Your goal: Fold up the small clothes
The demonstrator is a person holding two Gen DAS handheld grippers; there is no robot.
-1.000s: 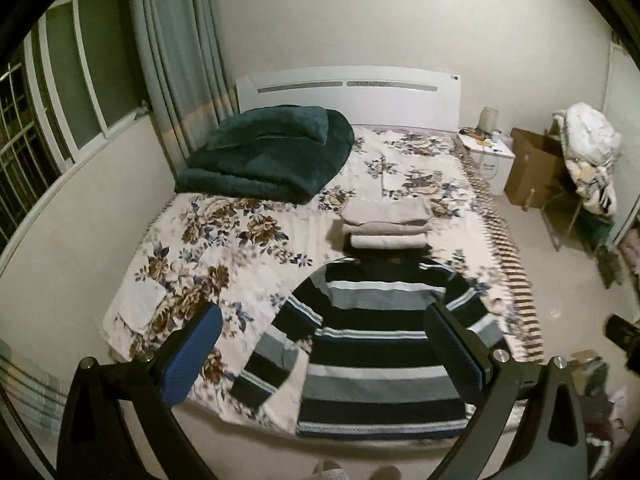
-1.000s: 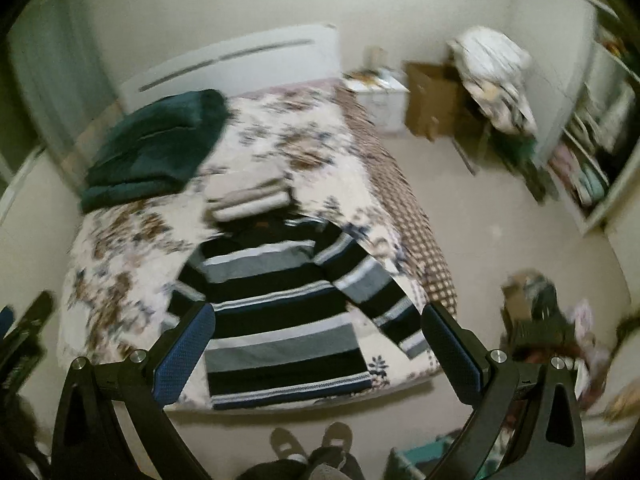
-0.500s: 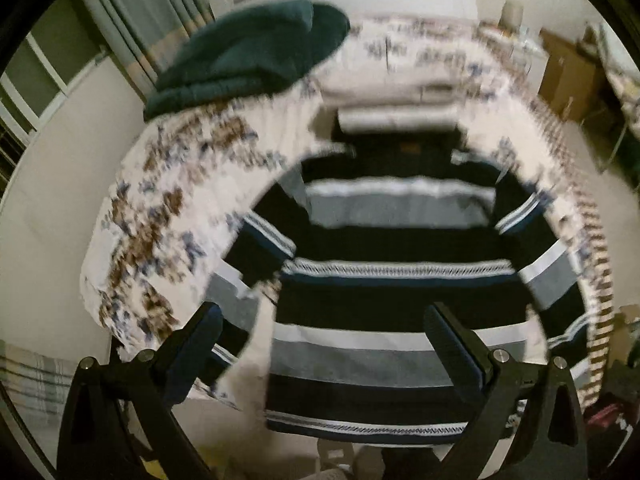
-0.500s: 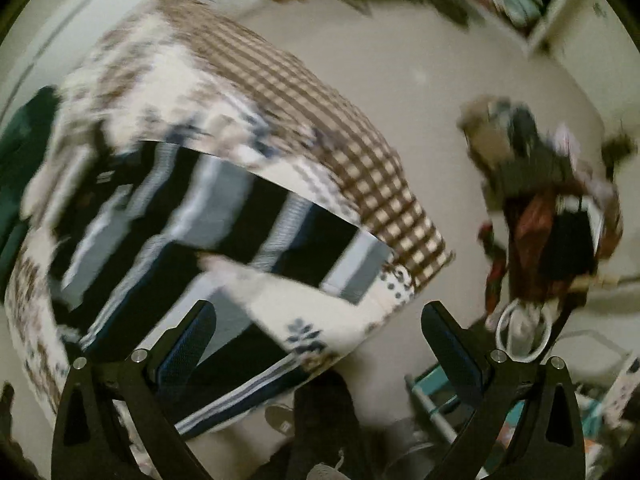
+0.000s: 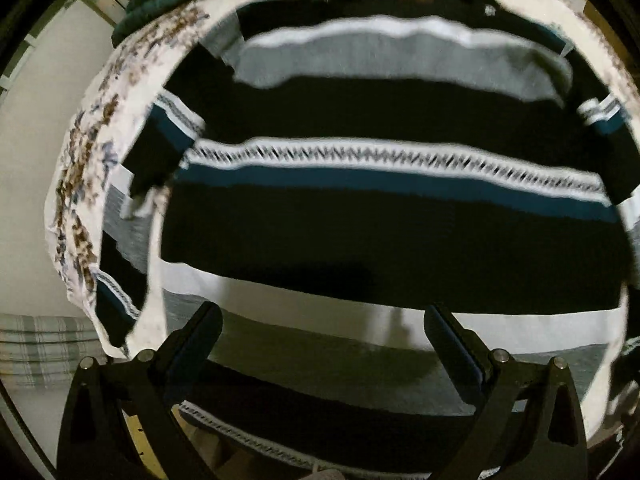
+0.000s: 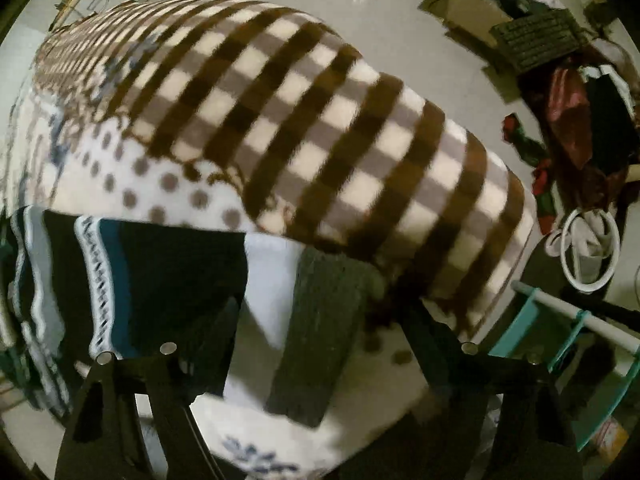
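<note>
Bed (image 6: 280, 92) with brown checked blanket edge and floral sheet (image 5: 84, 168); pale floor (image 6: 384, 16); cardboard boxes (image 6: 460, 4) and clothes clutter (image 6: 572, 120) on floor; teal rack (image 6: 560, 344); dim light.

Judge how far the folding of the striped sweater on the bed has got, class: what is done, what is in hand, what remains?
Done: the striped sweater lies spread flat on the floral bedspread; no fold shows yet. In hand: the left tool hangs open over the lower body, and the right tool, jaws just closing but not gripping, straddles the sleeve end by the checked blanket. Left: every fold.
</note>
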